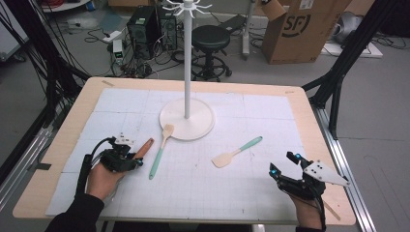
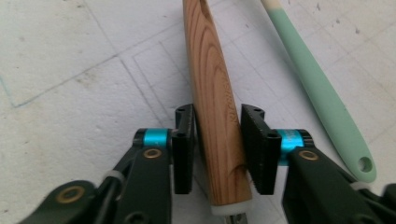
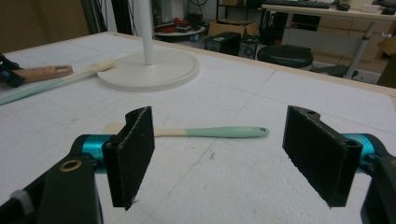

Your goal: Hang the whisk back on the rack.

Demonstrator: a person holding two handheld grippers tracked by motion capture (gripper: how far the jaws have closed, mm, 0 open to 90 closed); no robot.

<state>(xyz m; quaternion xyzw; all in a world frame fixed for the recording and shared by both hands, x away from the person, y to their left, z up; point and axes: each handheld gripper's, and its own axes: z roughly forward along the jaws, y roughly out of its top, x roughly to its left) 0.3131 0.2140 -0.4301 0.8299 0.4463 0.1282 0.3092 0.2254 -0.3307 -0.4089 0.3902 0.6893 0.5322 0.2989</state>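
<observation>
The left gripper has its two black jaws set narrowly around a wooden handle, one ribbed pad on each side. The pad on the view's left lies against the wood; the other looks to be at its flank, though whether it presses I cannot tell. No earlier look is at hand, so only this stance can be told. The handle is round and tapering, with strong reddish-brown grain running lengthwise, a pale collar and a bit of metal at its near end, and a slot cut at its far end. It lies flat on the mat, at the table's left front, in the high view poking out from the gripper toward the stand.

Just beside it, apart from it, lies a spatula with a smooth mint-green handle, rounded, with a hanging hole at its end; its pale cream blade rests at the rim of the stand's base.

The mat is white, matt and slightly scuffed, ruled with a faint grid. The stand is a flat white disc with a thin upright white pole.

The right gripper sits at the right front with its jaws wide apart and nothing between them; the pads are black and rough. Beyond it a second spatula, green handle and cream blade, lies flat on the mat.
</observation>
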